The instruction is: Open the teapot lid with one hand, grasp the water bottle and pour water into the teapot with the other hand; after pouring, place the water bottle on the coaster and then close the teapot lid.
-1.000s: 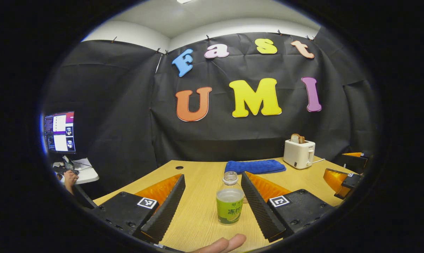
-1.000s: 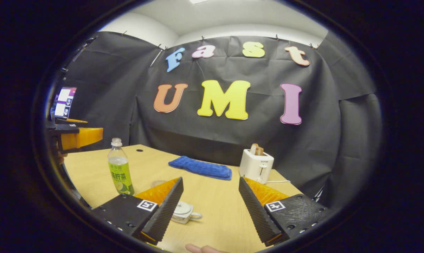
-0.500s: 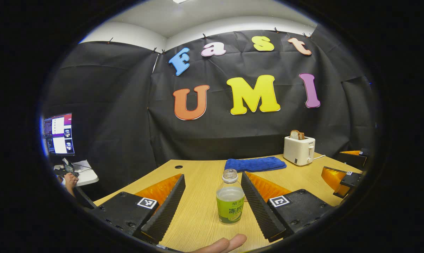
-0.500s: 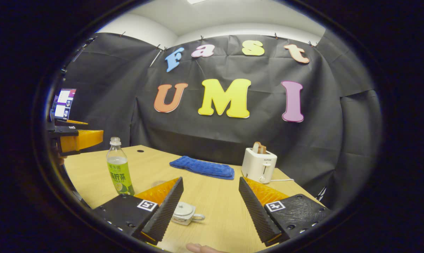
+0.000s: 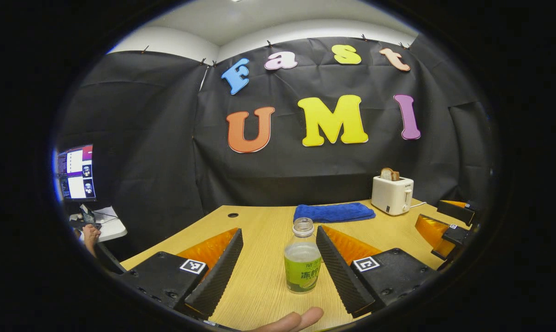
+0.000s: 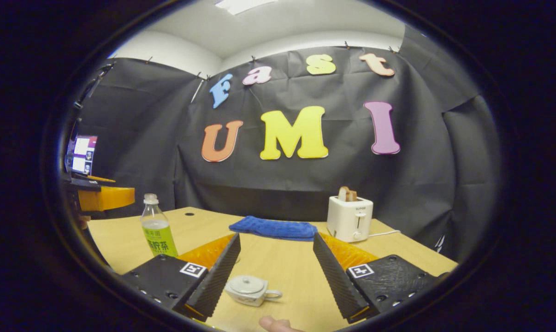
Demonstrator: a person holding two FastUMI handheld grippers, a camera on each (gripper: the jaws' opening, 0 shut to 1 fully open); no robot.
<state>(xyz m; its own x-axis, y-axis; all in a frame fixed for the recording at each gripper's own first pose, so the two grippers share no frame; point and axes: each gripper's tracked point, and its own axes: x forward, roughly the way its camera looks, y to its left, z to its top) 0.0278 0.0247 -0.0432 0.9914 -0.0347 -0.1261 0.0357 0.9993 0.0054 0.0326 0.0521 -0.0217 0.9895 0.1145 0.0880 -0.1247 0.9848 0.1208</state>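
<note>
A clear bottle [image 5: 302, 263] with a green label and no cap stands upright on the wooden table [image 5: 259, 286]. It is between my left gripper's [image 5: 278, 230] open fingers, close to the right finger and not touched. In the right gripper view the same bottle [image 6: 158, 228] stands at the left, with the left gripper [image 6: 105, 198] hovering behind it. A small white teapot [image 6: 250, 289], lid on, sits low between my right gripper's [image 6: 276, 236] open fingers, next to its left finger. The right gripper [image 5: 446, 230] shows at the far right of the left gripper view.
A folded blue towel [image 5: 333, 213] and a white toaster [image 5: 392, 195] holding bread stand at the back of the table. A cable hole [image 5: 233, 215] is at the back left. A monitor [image 5: 76, 173] and a person's hand [image 5: 91, 233] are off the table's left side.
The right gripper has tipped and moved toward the teapot, which now lies more fully between its fingers. The left gripper has barely shifted around the bottle. Both stay open.
</note>
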